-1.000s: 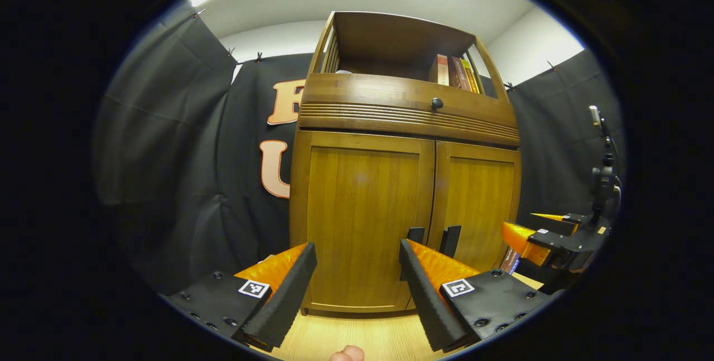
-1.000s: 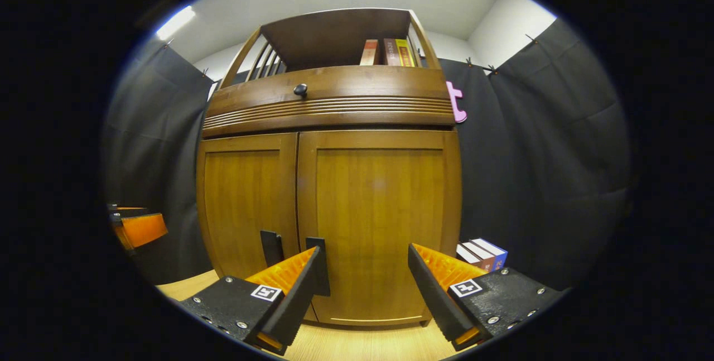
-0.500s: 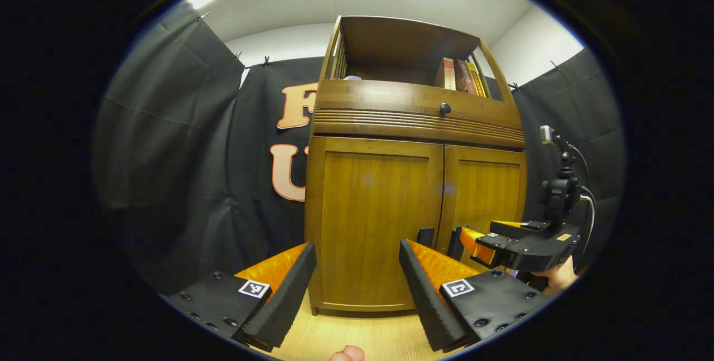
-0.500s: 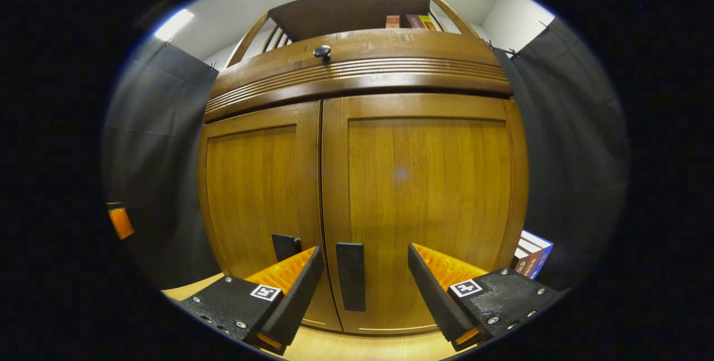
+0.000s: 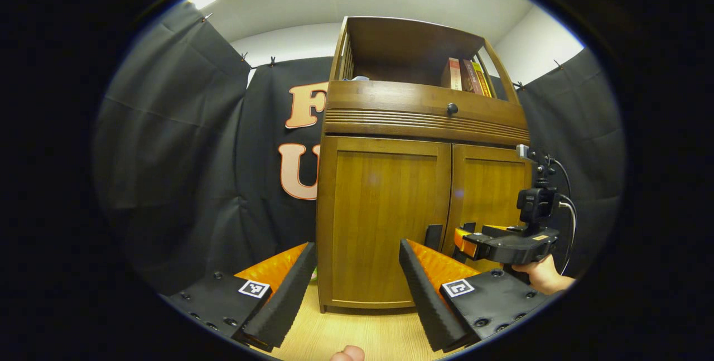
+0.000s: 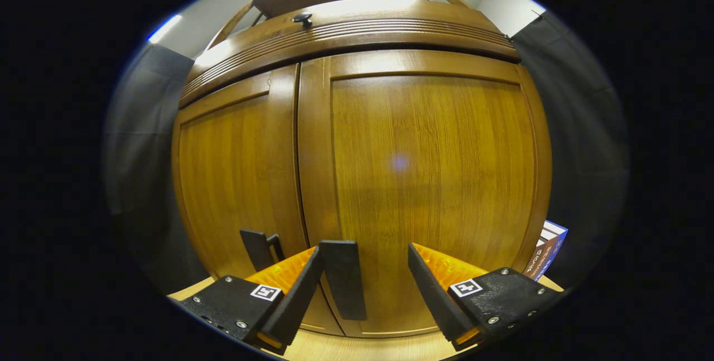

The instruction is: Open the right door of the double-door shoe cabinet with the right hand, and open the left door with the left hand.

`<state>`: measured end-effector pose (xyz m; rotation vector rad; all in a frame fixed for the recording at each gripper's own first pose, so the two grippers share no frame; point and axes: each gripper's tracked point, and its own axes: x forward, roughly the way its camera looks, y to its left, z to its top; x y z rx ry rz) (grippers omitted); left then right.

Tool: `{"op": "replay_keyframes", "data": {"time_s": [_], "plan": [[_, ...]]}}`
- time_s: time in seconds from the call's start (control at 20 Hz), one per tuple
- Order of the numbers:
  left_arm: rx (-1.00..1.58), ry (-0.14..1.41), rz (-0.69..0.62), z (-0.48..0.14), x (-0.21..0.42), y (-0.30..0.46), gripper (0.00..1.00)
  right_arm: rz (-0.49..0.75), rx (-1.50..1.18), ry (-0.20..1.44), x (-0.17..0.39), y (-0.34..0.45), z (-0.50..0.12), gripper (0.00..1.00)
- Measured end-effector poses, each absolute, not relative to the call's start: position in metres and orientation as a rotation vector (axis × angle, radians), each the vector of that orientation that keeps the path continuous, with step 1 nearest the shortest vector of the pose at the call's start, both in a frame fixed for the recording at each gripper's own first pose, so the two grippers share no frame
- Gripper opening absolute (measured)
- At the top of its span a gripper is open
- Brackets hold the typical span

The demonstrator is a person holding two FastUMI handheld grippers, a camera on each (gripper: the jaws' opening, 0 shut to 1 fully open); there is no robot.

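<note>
Cabinet [image 6: 424, 171]: wood, warm stain, satin sheen, grain seen on both doors. Door handles [image 6: 343, 277]: dark, matt. Drawer knob [image 5: 452, 109]: dark, glossy. Floor [image 5: 357, 333]: pale wood-look, smooth. Booth wall [image 5: 167, 154]: black cloth, matt, creased.

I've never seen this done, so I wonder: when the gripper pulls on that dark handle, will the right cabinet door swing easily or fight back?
Probably it swings stiffly as one piece: the right door looks like a rigid wooden panel. The handle is a flat upright bar standing proud of the door, so the right gripper, open around it, should get purchase. Any latch cannot be seen.
</note>
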<state>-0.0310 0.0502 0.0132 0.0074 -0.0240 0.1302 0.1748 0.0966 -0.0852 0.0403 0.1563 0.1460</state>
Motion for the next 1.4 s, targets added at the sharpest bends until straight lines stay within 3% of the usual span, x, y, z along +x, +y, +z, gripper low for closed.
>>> {"op": "replay_keyframes", "data": {"time_s": [0.05, 0.1, 0.15, 0.35, 0.4, 0.45, 0.5, 0.55, 0.75, 0.85, 0.9, 0.95, 1.0, 1.05, 1.1, 1.15, 1.2, 1.3, 1.4], "plan": [[0.007, -0.025, 0.132, 0.013, -0.031, 0.051, 0.95, 0.148, 0.043, 0.161, 0.176, 0.097, -0.088, 1.00], [0.007, -0.026, 0.135, 0.013, -0.032, 0.052, 0.97, 0.149, 0.042, 0.164, 0.178, 0.097, -0.089, 0.82], [0.007, -0.027, 0.138, 0.013, -0.032, 0.054, 0.97, 0.147, 0.037, 0.164, 0.179, 0.098, -0.090, 0.93], [0.006, -0.022, 0.145, 0.013, -0.033, 0.059, 0.97, 0.125, -0.015, 0.148, 0.183, 0.098, -0.092, 0.90], [0.006, -0.022, 0.147, 0.012, -0.034, 0.059, 0.97, 0.125, -0.023, 0.139, 0.183, 0.099, -0.092, 0.98], [0.006, -0.022, 0.149, 0.012, -0.034, 0.061, 0.97, 0.129, -0.028, 0.133, 0.183, 0.101, -0.092, 0.85], [0.007, -0.021, 0.148, 0.012, -0.033, 0.061, 0.97, 0.134, -0.028, 0.129, 0.181, 0.103, -0.092, 0.82], [0.008, -0.022, 0.146, 0.012, -0.032, 0.062, 0.97, 0.139, -0.023, 0.130, 0.181, 0.106, -0.093, 0.68], [0.009, -0.023, 0.145, 0.012, -0.032, 0.062, 0.97, 0.158, 0.006, 0.138, 0.180, 0.118, -0.094, 0.39], [0.009, -0.021, 0.145, 0.011, -0.033, 0.063, 0.97, 0.151, -0.004, 0.132, 0.179, 0.117, -0.095, 0.36], [0.008, -0.019, 0.145, 0.010, -0.033, 0.064, 0.95, 0.159, -0.006, 0.129, 0.179, 0.118, -0.095, 0.24], [0.007, -0.017, 0.146, 0.009, -0.033, 0.064, 0.97, 0.164, 0.005, 0.134, 0.179, 0.118, -0.095, 0.34], [0.004, -0.015, 0.145, 0.008, -0.033, 0.065, 0.97, 0.162, 0.009, 0.141, 0.179, 0.118, -0.096, 0.32], [0.001, -0.014, 0.145, 0.008, -0.033, 0.063, 0.97, 0.160, 0.000, 0.136, 0.179, 0.119, -0.096, 0.41], [0.000, -0.013, 0.145, 0.007, -0.033, 0.064, 0.99, 0.160, -0.007, 0.133, 0.178, 0.118, -0.096, 0.21], [-0.002, -0.012, 0.144, 0.007, -0.033, 0.063, 0.99, 0.159, -0.010, 0.134, 0.179, 0.118, -0.097, 0.21], [-0.002, -0.013, 0.143, 0.007, -0.034, 0.062, 0.99, 0.158, -0.006, 0.135, 0.178, 0.118, -0.096, 0.30], [0.002, -0.017, 0.146, 0.009, -0.037, 0.062, 0.94, 0.159, -0.007, 0.137, 0.177, 0.118, -0.096, 0.30], [0.007, -0.023, 0.155, 0.010, -0.040, 0.061, 0.96, 0.169, -0.014, 0.136, 0.172, 0.117, -0.096, 0.28]]}}
